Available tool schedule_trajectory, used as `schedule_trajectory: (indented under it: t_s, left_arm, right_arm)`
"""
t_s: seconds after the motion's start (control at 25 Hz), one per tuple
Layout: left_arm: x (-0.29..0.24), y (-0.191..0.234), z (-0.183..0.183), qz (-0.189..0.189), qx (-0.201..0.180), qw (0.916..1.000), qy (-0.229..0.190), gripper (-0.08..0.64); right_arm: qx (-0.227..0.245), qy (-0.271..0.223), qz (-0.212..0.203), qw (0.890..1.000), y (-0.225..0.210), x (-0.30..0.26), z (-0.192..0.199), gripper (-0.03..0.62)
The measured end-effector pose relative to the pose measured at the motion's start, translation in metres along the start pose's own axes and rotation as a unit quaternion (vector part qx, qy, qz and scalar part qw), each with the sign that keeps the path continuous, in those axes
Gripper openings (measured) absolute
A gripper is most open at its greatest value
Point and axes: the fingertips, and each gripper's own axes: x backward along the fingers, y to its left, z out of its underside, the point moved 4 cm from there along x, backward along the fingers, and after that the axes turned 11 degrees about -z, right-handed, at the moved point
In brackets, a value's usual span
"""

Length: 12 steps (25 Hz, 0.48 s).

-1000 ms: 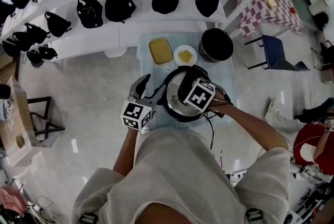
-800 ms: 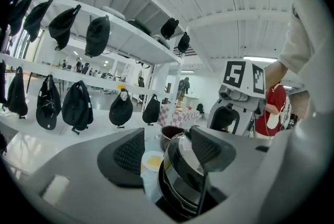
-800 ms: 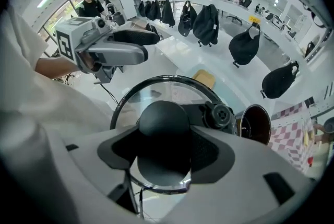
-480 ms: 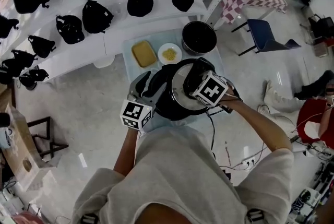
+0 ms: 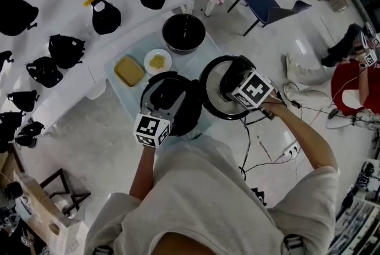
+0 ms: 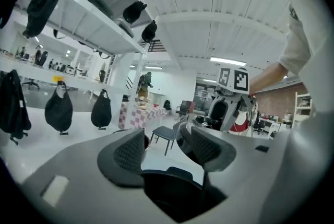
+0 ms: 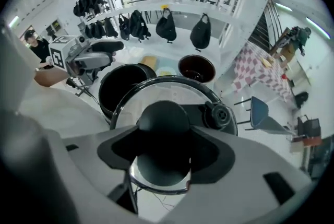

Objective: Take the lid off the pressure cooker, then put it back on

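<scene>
The pressure cooker's lid (image 5: 215,95) is hanging in the air just right of the open black cooker pot (image 5: 173,106), clear of its rim. The right gripper (image 7: 164,151) is pointing steeply down and clamping the lid's black knob (image 7: 163,116) between its 2 widely spread jaws. The left gripper (image 6: 167,149) is hovering at the pot's near left side, its 2 jaws standing apart with nothing between them. The pot is sitting on a pale table (image 5: 141,86), with a yellow dish (image 5: 129,71), a small plate (image 5: 158,61) and a dark bowl (image 5: 184,32) lying behind it.
</scene>
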Motion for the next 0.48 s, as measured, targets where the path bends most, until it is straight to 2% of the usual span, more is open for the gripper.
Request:
schedule_trajectory:
  t_s: [0.24,0.48]
  left_arm:
    - [-0.021,-0.026,0.001,0.034,-0.003,0.9993,0.014,0.262]
    - [-0.027,-0.032,-0.003,0.032,-0.008,0.9992,0.020,0.262]
  right_arm:
    - [-0.052,-0.002,0.012,0.999,-0.018,0.001,0.045,0.272]
    - [-0.072,0.007,0.005,0.997,-0.034,-0.024,0.065,0.272]
